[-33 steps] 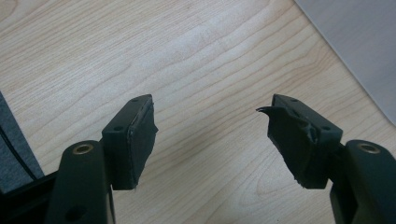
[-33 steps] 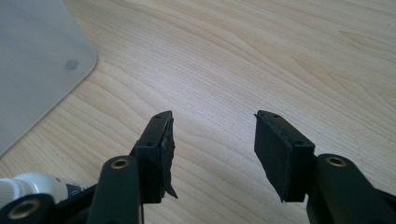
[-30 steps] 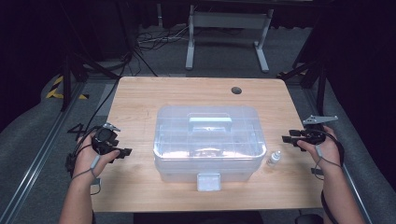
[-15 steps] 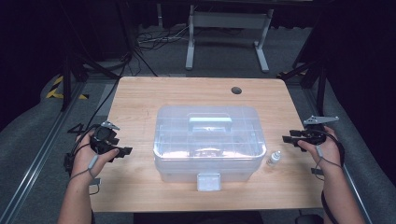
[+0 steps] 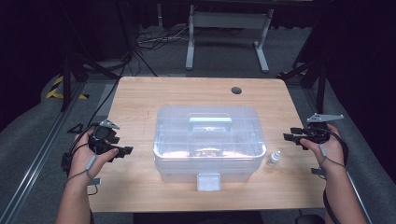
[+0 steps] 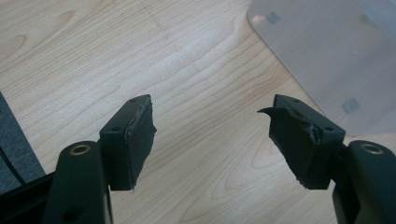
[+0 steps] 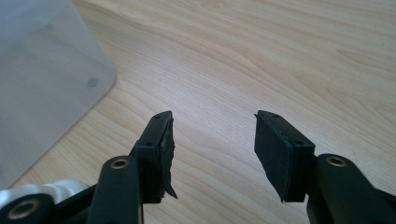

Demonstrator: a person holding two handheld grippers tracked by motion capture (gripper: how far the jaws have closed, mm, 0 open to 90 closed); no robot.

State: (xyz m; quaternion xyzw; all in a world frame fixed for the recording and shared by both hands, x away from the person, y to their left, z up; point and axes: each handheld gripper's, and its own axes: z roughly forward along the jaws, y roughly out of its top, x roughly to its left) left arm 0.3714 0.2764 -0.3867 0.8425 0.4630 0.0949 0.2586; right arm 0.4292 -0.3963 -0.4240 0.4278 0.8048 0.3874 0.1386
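Note:
A clear plastic storage box (image 5: 208, 140) with a lid, a top handle and a front latch sits in the middle of the wooden table (image 5: 140, 98). To its left, my left gripper (image 5: 122, 148) hovers over the table with its jaws pointing at the box. In the left gripper view the left gripper (image 6: 210, 112) is open over bare wood, with the box corner (image 6: 327, 56) ahead. On the box's right, my right gripper (image 5: 288, 134) points at it. It (image 7: 212, 116) is open and holds nothing, with the box (image 7: 42, 70) to its left.
A small white bottle (image 5: 273, 158) stands on the table between the box and the right gripper; its cap (image 7: 56, 189) shows low in the right gripper view. A round cable hole (image 5: 236, 90) lies at the back right. Cables and a metal stand are on the floor behind.

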